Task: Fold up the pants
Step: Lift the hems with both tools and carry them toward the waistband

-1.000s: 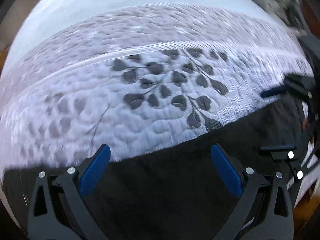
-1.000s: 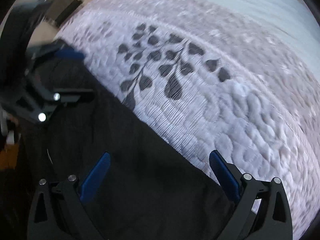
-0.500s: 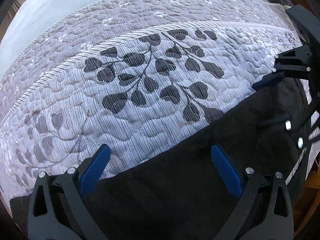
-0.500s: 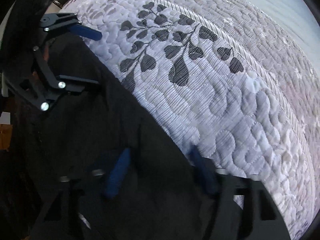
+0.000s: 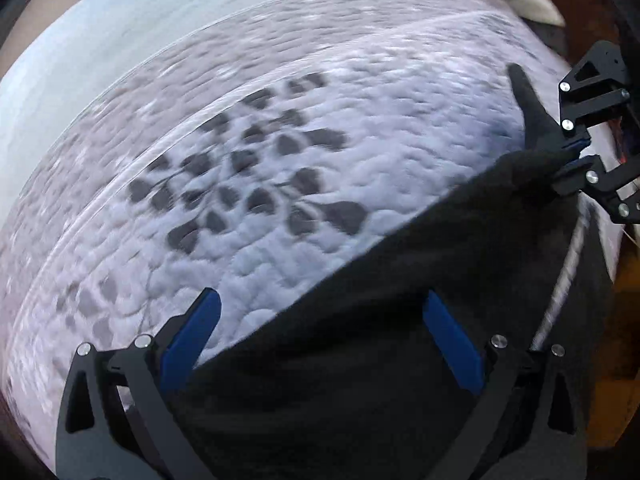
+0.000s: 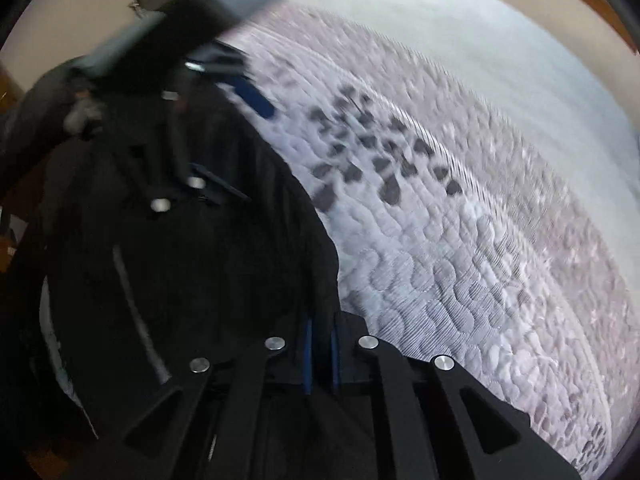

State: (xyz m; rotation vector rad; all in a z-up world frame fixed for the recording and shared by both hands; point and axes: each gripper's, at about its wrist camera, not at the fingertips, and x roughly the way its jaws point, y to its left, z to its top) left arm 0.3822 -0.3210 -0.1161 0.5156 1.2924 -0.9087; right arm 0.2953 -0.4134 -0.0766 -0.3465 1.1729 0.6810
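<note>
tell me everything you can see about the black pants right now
The black pants are dark, soft-looking fabric with a pale stripe down one side, lying rumpled on the quilted leaf-print mattress. The right hand-held gripper is shut on one edge, bunching it between the blue pads. The left hand-held gripper stands open over the cloth, not pinching it.

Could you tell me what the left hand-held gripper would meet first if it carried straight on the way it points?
Most likely the black pants lying between its open fingers, over the quilted mattress; depth is unclear.
</note>
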